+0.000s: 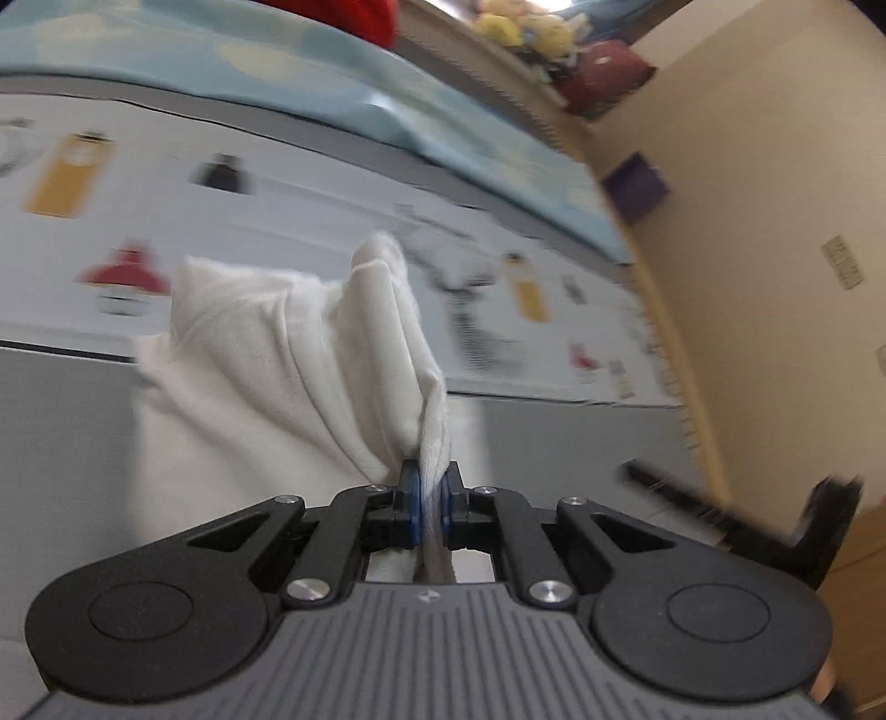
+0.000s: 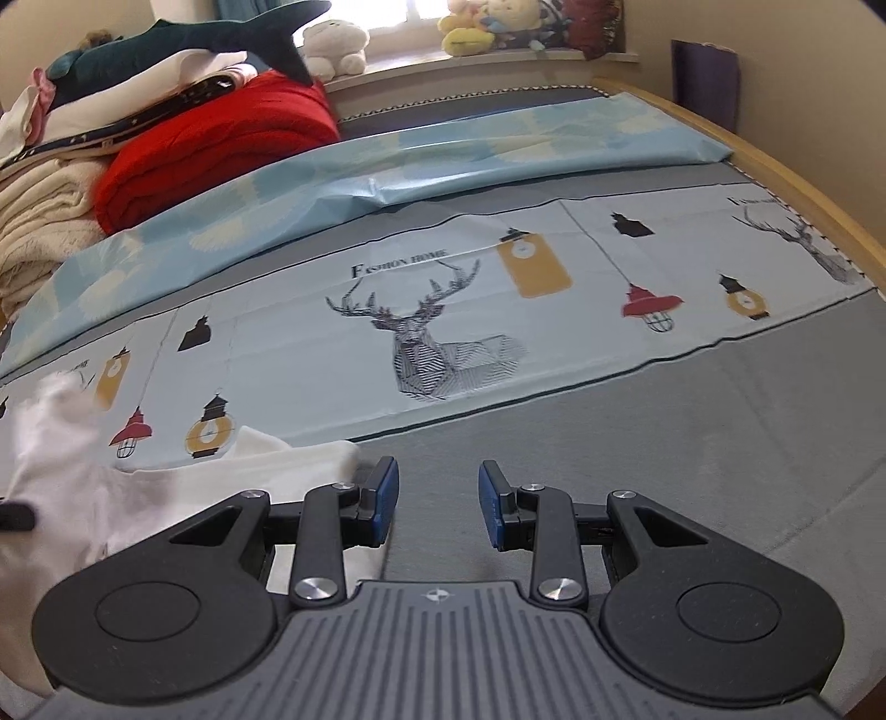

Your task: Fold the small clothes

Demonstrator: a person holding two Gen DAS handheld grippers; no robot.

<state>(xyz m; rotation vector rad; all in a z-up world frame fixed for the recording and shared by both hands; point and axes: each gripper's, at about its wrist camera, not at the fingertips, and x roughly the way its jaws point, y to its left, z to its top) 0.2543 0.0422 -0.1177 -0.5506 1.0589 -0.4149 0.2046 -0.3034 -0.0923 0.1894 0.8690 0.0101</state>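
The left wrist view is smeared by motion blur, so the bed's printed sheet (image 1: 310, 183) is hard to read. The left tongs (image 1: 431, 498) are clamped on a bunched edge of the white garment (image 1: 266, 365), which rises away from them over the bed, its lower left part cut off. The right tongs (image 2: 437, 501) stand open and empty over the grey sheet (image 2: 664, 421), with the garment's near corner just left of them.

Bed (image 2: 664, 421) with grey printed cover, wooden frame against beige wall (image 2: 819, 83); daylight from window (image 2: 421, 11), soft toys (image 2: 482, 25) on sill.
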